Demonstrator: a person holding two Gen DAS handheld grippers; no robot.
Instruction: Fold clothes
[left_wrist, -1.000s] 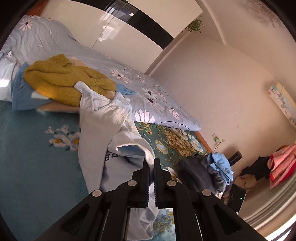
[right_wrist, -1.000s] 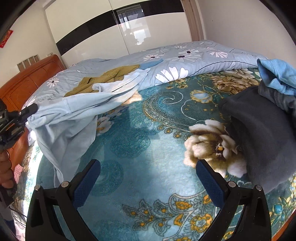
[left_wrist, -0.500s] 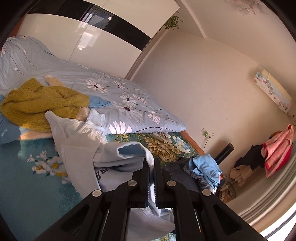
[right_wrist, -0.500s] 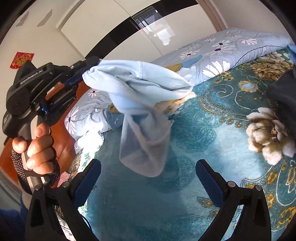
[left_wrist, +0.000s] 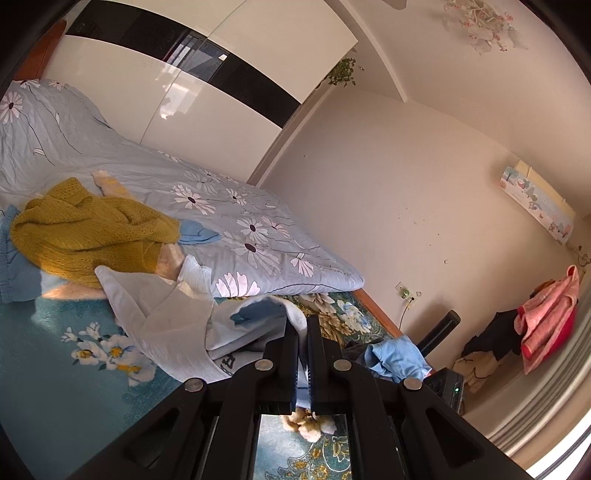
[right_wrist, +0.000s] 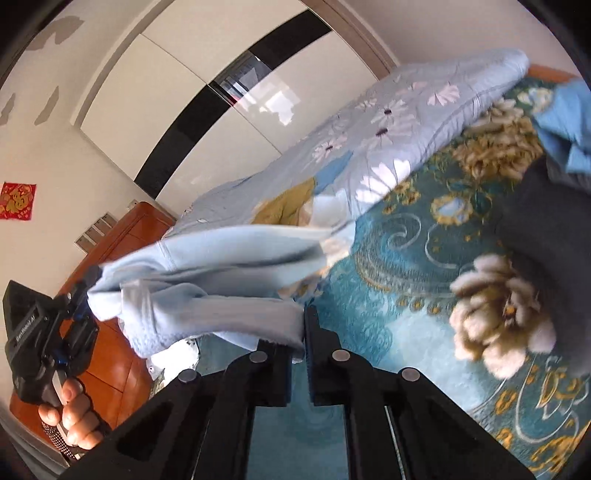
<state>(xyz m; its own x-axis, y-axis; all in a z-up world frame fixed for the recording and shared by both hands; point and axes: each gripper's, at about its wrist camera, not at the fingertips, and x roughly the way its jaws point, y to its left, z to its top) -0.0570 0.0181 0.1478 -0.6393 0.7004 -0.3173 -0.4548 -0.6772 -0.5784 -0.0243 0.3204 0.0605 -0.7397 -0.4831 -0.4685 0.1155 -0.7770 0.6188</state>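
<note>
A pale blue shirt (left_wrist: 173, 325) hangs between both grippers above the teal floral bedspread (left_wrist: 55, 387). My left gripper (left_wrist: 302, 325) is shut on one edge of it; in the right wrist view the same gripper (right_wrist: 86, 291) holds the shirt (right_wrist: 221, 254) at the left. My right gripper (right_wrist: 304, 325) is shut on another edge of the shirt, which stretches from it toward the left gripper.
A mustard knit sweater (left_wrist: 88, 229) lies on the folded blue daisy quilt (left_wrist: 240, 221). A dark garment (right_wrist: 546, 229) and a blue one (left_wrist: 395, 354) sit at the bed's far side. A wardrobe, wall and wooden headboard (right_wrist: 118, 243) surround the bed.
My right gripper went from wide open to shut on the shirt's hanging edge. The left gripper lifted the shirt off the bed and it now spans both grippers.
</note>
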